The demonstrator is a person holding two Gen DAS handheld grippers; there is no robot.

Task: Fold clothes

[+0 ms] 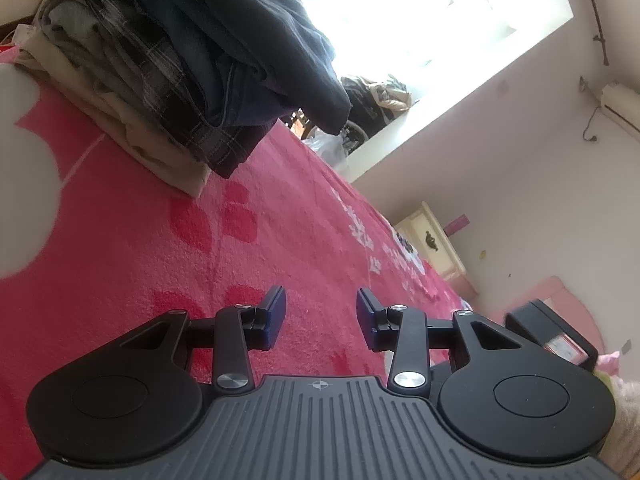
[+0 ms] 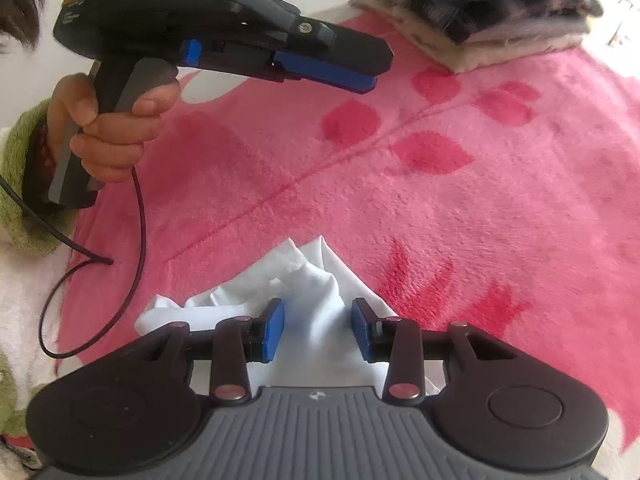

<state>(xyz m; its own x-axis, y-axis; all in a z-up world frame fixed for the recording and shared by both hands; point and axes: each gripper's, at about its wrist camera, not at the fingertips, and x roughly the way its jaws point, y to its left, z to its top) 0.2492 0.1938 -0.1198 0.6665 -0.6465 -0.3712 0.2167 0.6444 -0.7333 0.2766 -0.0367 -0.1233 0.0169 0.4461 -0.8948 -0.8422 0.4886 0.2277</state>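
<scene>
While the right gripper (image 2: 318,330) stands open over a crumpled white garment (image 2: 308,280) — pads not pressing it — the left gripper (image 1: 321,318) hangs open, empty, above the pink blanket (image 1: 160,240).

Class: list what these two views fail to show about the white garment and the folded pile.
- White garment, right wrist view: near part hidden under the right tool.
- Folded pile, left wrist view: top cut off by the frame edge.
- Window: overexposed.

Crumpled white garment (image 2: 316,280) lies bunched, perhaps a shirt.
</scene>
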